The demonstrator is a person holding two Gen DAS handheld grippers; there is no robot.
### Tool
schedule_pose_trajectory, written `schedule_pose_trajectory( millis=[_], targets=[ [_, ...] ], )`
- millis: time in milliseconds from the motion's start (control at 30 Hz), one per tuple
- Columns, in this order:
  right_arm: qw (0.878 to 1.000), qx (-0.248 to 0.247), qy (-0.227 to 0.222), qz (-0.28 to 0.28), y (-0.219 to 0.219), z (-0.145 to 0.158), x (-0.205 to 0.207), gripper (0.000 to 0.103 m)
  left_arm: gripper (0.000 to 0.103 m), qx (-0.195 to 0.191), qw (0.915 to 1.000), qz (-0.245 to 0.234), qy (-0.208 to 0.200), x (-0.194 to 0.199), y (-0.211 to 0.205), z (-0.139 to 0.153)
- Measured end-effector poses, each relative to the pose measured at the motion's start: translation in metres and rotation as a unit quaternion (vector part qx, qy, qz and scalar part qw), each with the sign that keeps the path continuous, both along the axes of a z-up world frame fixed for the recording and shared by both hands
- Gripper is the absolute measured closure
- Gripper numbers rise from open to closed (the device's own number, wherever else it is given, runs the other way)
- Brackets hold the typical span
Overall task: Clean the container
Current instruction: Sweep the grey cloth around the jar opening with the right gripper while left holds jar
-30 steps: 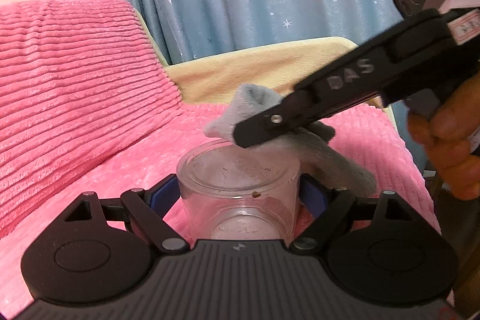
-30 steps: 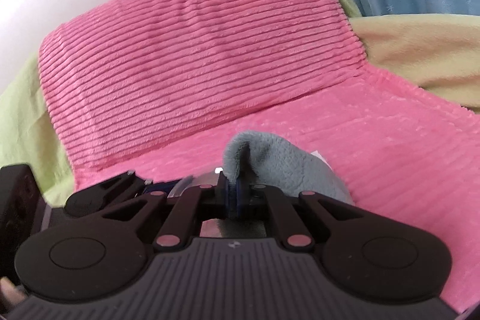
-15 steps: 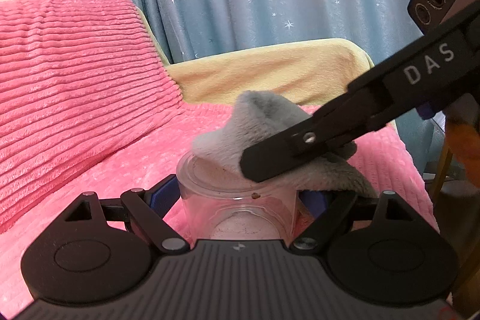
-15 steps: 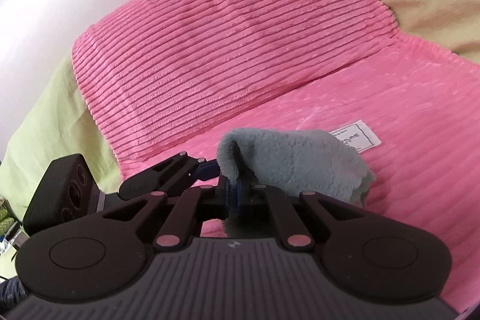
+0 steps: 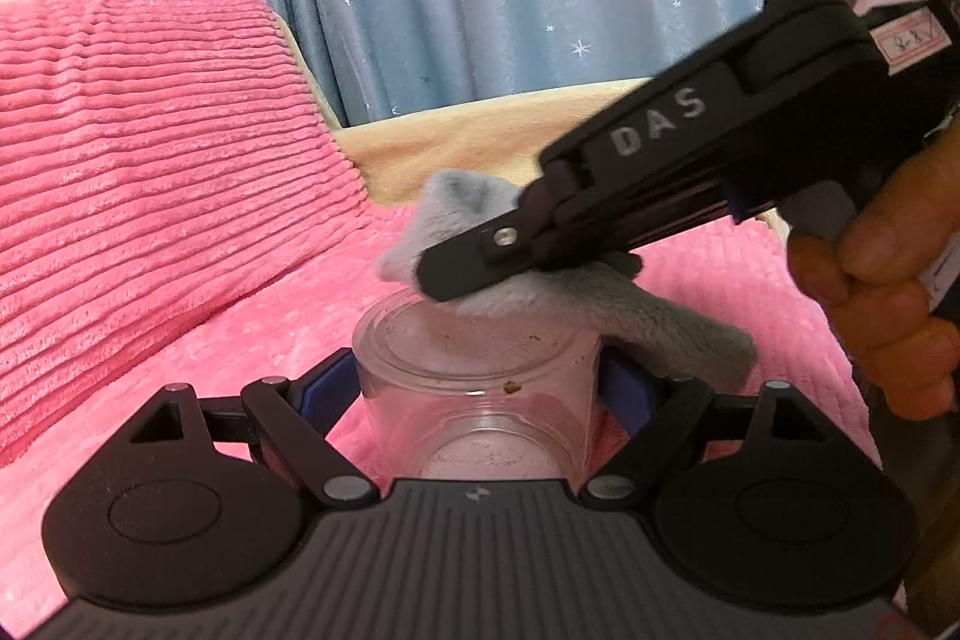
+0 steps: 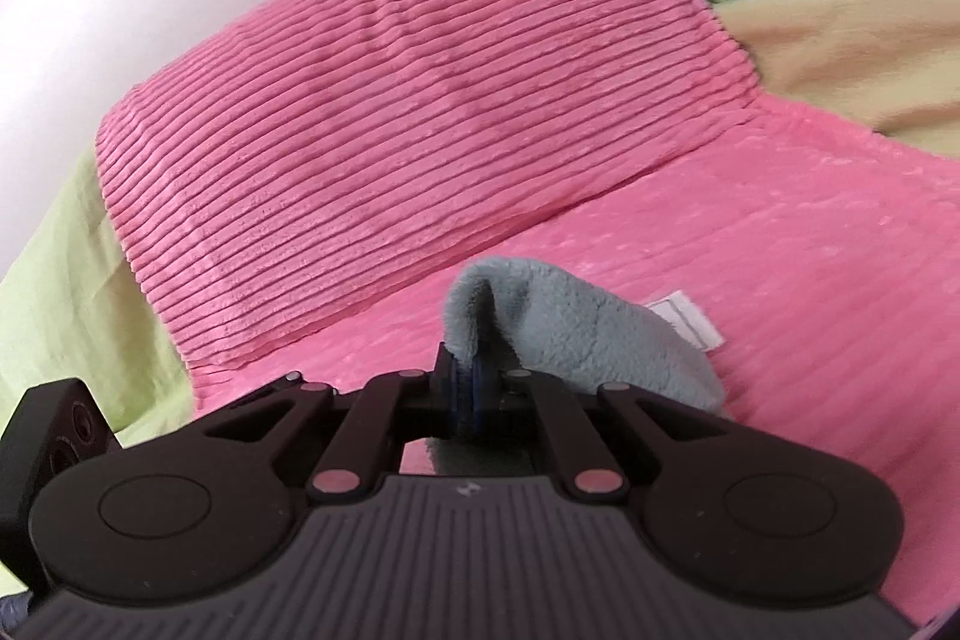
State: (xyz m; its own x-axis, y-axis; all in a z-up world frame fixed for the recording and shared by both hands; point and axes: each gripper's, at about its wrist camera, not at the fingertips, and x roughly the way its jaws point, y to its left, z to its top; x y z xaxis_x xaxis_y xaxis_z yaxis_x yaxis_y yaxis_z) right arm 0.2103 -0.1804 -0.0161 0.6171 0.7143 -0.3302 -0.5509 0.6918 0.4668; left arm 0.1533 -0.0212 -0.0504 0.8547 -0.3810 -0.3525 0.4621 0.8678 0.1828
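Grey cloth pressed to a clear container held above a pink sofa cover.

The left gripper is clamped on the clear container, low centre in its view. From two o'clock the right gripper, pinched tight on the grey cloth, lays it on the container's far rim; a brown speck clings to the near wall.

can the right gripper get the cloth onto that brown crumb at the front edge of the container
Probably yes. The right gripper holds the grey cloth just over the far side of the clear container. The brown crumb sits nearest the camera, with nothing above it.
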Motion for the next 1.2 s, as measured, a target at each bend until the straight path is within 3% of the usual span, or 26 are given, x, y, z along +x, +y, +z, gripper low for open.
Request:
schedule_pose_trajectory(
  millis=[200, 533, 700, 1000, 1200],
  targets=[
    [1.0, -0.006, 0.016, 0.012, -0.015, 0.002, -0.009, 0.101, 0.018, -0.001, 1.0, -0.001, -0.001, -0.001, -0.001, 0.0],
    [0.997, 0.002, 0.023, 0.07, 0.003, 0.004, -0.022, 0.1, 0.018, 0.005, 1.0, 0.002, -0.003, 0.0, -0.002, -0.001],
    [0.998, 0.021, 0.019, 0.056, 0.013, -0.001, -0.014, 0.102, 0.018, 0.002, 1.0, 0.007, 0.0, 0.0, -0.002, -0.002],
    [1.0, 0.005, 0.0, -0.004, 0.009, 0.001, 0.001, 0.102, 0.018, 0.008, 1.0, 0.001, -0.005, -0.001, -0.004, -0.002],
    [1.0, -0.012, 0.006, -0.006, -0.004, 0.005, -0.004, 0.101, 0.018, 0.007, 1.0, 0.0, -0.005, -0.001, -0.003, -0.003]
  ],
)
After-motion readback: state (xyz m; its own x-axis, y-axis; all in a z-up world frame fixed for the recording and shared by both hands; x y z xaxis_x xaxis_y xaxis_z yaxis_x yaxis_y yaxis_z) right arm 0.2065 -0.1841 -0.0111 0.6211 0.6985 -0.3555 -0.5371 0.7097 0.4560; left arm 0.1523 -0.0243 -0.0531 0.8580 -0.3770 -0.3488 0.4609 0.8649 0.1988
